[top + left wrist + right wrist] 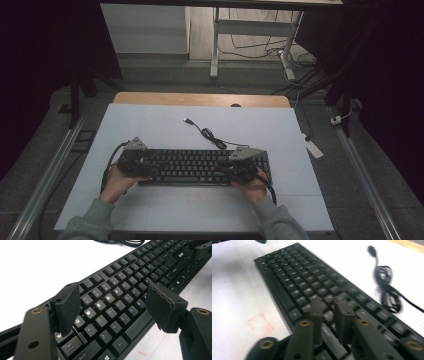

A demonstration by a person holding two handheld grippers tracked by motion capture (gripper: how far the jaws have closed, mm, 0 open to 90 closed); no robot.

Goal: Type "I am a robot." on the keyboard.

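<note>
Two grippers sit over one black keyboard, which lies across the lower middle of the high view on the white tabletop, its long side running left to right. The left gripper is at the keyboard's left end, held by the person's left hand. In the left gripper view its jaws stand wide apart, one pad low at the left of the frame over the Tab and Q keys, the other at the right past the keyboard's front edge, with nothing pressed between them. The right gripper is at the keyboard's right part, in the right hand. In the right gripper view, which is blurred, its jaws stand close together with a narrow gap, low in the frame above the keys; nothing is gripped between them. The keyboard's cable lies coiled on the tabletop above the keyboard, its plug farther up and left.
</note>
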